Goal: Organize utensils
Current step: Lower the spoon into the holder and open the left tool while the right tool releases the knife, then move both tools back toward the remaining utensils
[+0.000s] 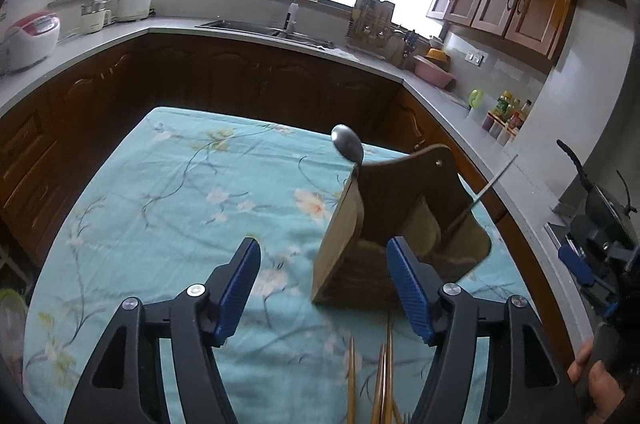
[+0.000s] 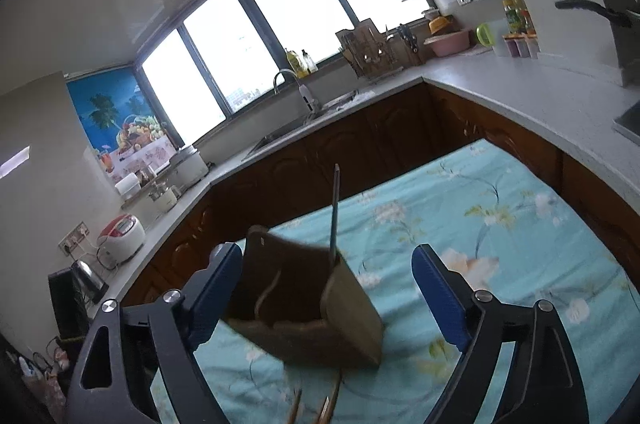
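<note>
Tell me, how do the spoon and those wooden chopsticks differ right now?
The spoon stands in the wooden holder, bowl end up; the chopsticks lie flat on the floral tablecloth in front of it. The spoon is shiny metal; the chopsticks are pale wood. Neither is held by a gripper.

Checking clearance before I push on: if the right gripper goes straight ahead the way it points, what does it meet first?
Probably the wooden holder: it stands just ahead of the right gripper, overlapping the line between the open jaws. Depth is unclear.
</note>
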The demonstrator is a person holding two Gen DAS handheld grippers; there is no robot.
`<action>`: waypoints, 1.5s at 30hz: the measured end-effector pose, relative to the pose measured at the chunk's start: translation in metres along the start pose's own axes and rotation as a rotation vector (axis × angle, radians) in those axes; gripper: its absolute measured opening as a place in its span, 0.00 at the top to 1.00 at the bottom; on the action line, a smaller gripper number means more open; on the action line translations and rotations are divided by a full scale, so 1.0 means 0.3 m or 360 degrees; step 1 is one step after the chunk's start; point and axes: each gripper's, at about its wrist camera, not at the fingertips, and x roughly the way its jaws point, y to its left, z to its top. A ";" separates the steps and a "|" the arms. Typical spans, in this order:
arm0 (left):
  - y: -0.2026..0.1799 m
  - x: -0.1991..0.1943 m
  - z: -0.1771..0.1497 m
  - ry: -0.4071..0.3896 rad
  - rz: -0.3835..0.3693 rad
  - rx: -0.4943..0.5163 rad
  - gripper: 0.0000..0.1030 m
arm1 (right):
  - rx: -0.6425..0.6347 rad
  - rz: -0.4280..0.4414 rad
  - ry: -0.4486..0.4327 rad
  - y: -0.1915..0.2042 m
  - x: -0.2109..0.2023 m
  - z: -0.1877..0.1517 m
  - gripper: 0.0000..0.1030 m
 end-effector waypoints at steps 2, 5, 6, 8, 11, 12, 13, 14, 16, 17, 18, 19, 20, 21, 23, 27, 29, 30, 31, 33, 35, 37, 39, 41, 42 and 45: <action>0.007 -0.048 -0.030 -0.0005 0.0004 -0.0004 0.35 | 0.0008 -0.0008 0.0017 -0.011 -0.029 -0.024 0.14; 0.018 -0.113 -0.065 -0.0026 0.0004 -0.0011 0.32 | -0.0002 -0.0026 0.0043 -0.011 -0.073 -0.060 0.13; 0.021 -0.134 -0.079 -0.0037 0.0005 -0.0014 0.30 | -0.0015 -0.0035 0.0048 -0.008 -0.087 -0.073 0.13; 0.026 -0.175 -0.107 -0.0055 0.0005 -0.0019 0.29 | -0.0058 -0.0060 0.0061 0.002 -0.114 -0.100 0.13; 0.031 -0.223 -0.146 -0.0083 0.0002 -0.0024 0.27 | -0.0123 -0.0081 0.0070 0.022 -0.157 -0.146 0.12; 0.031 -0.238 -0.161 -0.0090 0.0000 -0.0021 0.27 | -0.0144 -0.0080 0.0072 0.030 -0.168 -0.159 0.11; 0.033 -0.247 -0.171 -0.0093 -0.0001 -0.0016 0.26 | -0.0174 -0.0081 0.0073 0.040 -0.181 -0.176 0.11; 0.033 -0.262 -0.186 -0.0098 0.0003 -0.0006 0.26 | -0.0207 -0.0088 0.0071 0.052 -0.194 -0.193 0.11; 0.033 -0.288 -0.215 -0.0110 0.0010 0.0009 0.23 | -0.0257 -0.0091 0.0074 0.070 -0.216 -0.226 0.10; 0.037 -0.292 -0.221 -0.0112 0.0008 0.0011 0.23 | -0.0270 -0.0088 0.0078 0.077 -0.226 -0.238 0.10; 0.039 -0.302 -0.232 -0.0116 0.0006 0.0012 0.22 | -0.0282 -0.0086 0.0080 0.081 -0.236 -0.253 0.10; 0.040 -0.312 -0.245 -0.0120 0.0005 0.0014 0.21 | -0.0296 -0.0087 0.0080 0.085 -0.246 -0.267 0.10; 0.042 -0.322 -0.260 -0.0121 0.0005 0.0019 0.20 | -0.0306 -0.0090 0.0081 0.089 -0.256 -0.280 0.10; 0.044 -0.327 -0.269 -0.0119 0.0007 0.0023 0.19 | -0.0315 -0.0095 0.0086 0.091 -0.263 -0.293 0.09; 0.043 -0.341 -0.295 -0.0110 0.0016 0.0036 0.18 | -0.0333 -0.0097 0.0100 0.094 -0.274 -0.314 0.09; 0.048 -0.356 -0.342 -0.0076 0.0036 0.0058 0.16 | -0.0340 -0.0105 0.0132 0.090 -0.293 -0.356 0.09; 0.051 -0.359 -0.356 -0.0055 0.0035 0.0056 0.16 | -0.0345 -0.0121 0.0150 0.085 -0.299 -0.375 0.09; 0.053 -0.359 -0.365 -0.0044 0.0036 0.0054 0.16 | -0.0346 -0.0128 0.0157 0.081 -0.301 -0.384 0.09; 0.055 -0.359 -0.370 -0.0035 0.0037 0.0054 0.16 | -0.0343 -0.0132 0.0167 0.075 -0.303 -0.394 0.09; 0.055 -0.358 -0.378 -0.0016 0.0048 0.0055 0.16 | -0.0331 -0.0136 0.0185 0.066 -0.305 -0.410 0.09; 0.055 -0.355 -0.383 -0.0001 0.0047 0.0054 0.16 | -0.0312 -0.0145 0.0206 0.051 -0.302 -0.422 0.09; 0.054 -0.349 -0.383 0.0013 0.0046 0.0051 0.16 | -0.0286 -0.0148 0.0224 0.037 -0.300 -0.432 0.09; 0.053 -0.343 -0.384 0.0023 0.0049 0.0051 0.16 | -0.0280 -0.0157 0.0232 0.033 -0.300 -0.440 0.09; 0.051 -0.333 -0.382 0.0040 0.0055 0.0052 0.16 | -0.0275 -0.0161 0.0243 0.028 -0.297 -0.446 0.09; 0.049 -0.328 -0.382 0.0050 0.0061 0.0055 0.16 | -0.0273 -0.0163 0.0249 0.025 -0.295 -0.448 0.09; 0.042 -0.305 -0.379 0.0075 0.0059 0.0062 0.16 | -0.0263 -0.0176 0.0273 0.020 -0.286 -0.457 0.09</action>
